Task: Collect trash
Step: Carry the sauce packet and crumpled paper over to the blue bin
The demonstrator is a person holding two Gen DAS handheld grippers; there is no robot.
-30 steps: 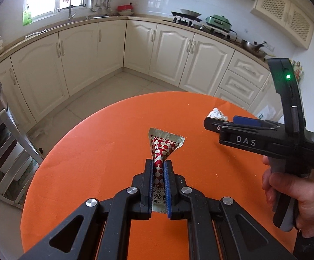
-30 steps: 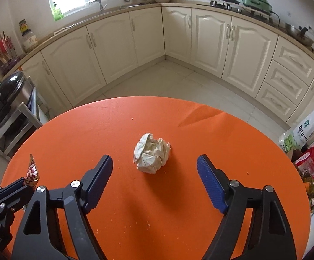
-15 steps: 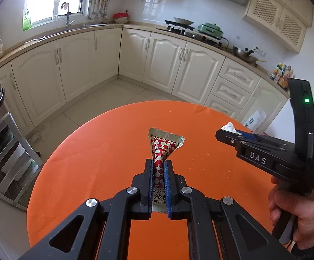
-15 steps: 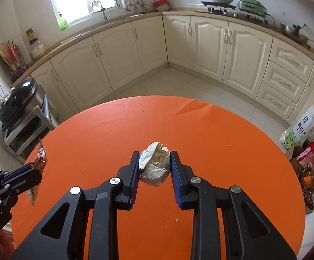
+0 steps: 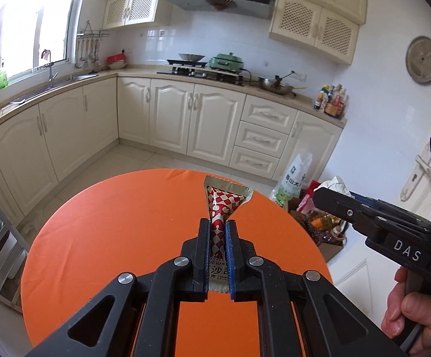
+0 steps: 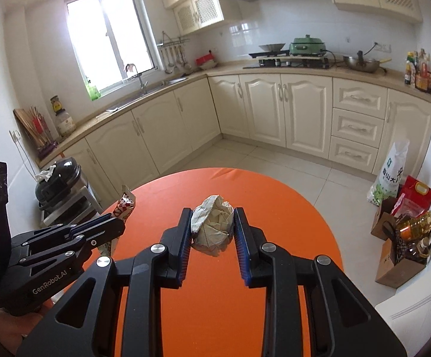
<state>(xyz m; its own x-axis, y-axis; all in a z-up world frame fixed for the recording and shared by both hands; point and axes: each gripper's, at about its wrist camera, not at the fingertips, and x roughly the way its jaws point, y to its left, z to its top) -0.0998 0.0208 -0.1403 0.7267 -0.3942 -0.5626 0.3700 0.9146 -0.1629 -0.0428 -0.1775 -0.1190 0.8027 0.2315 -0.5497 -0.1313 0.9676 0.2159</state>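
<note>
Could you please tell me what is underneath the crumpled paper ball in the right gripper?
Under the crumpled paper ball shows only the orange table; the table directly below the ball is hidden by it.

Both wrist cams close, angled down, sharing orange table (image 5: 120, 226), cabinets (image 6: 289, 110)

Two hand-held grippers (image 5: 217, 255) (image 6: 212, 235), one red-checked sauce packet (image 5: 222, 205), one crumpled paper ball (image 6: 212, 226), one orange round table (image 5: 111, 229).
</note>
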